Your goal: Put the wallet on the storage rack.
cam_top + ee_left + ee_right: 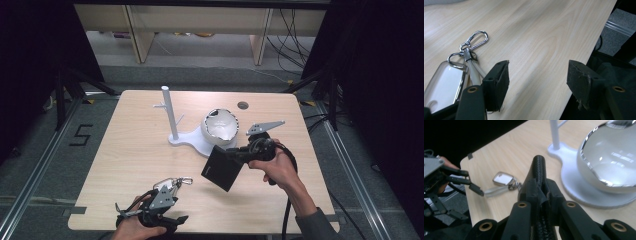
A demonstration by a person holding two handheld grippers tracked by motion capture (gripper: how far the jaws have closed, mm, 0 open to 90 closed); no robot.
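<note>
The right hand-held gripper [239,156] is clamped on the edge of a black wallet [223,168], holding it lifted and tilted above the bench [130,150], just in front of the white stand [192,139]; in the right gripper view the jaws pinch the wallet's stitched rim [539,170] between them, a grip on the thin edge that lets the flat body hang free rather than be crushed. The stand carries an upright post with small pegs [167,112] and a shiny white bowl [220,126] on its base, and the wallet is held close to that bowl, which suggests the bowl is where it is meant to go (the pegs look better suited to things with a ring). The left hand-held gripper [172,187] rests low at the near edge of the bench with its jaws wide apart and nothing between them; in the left gripper view one pad [499,82] sits just beside a key fob [444,82] with a clear tag, a strap and a silver carabiner clip [475,41], which lie flat on the wood. That placement reads as a readiness to take up the keys: the jaws are open beside the strap but not yet around it. The clip points away from the gripper, toward the middle of the bench, so its loop stays free for hanging.
</note>
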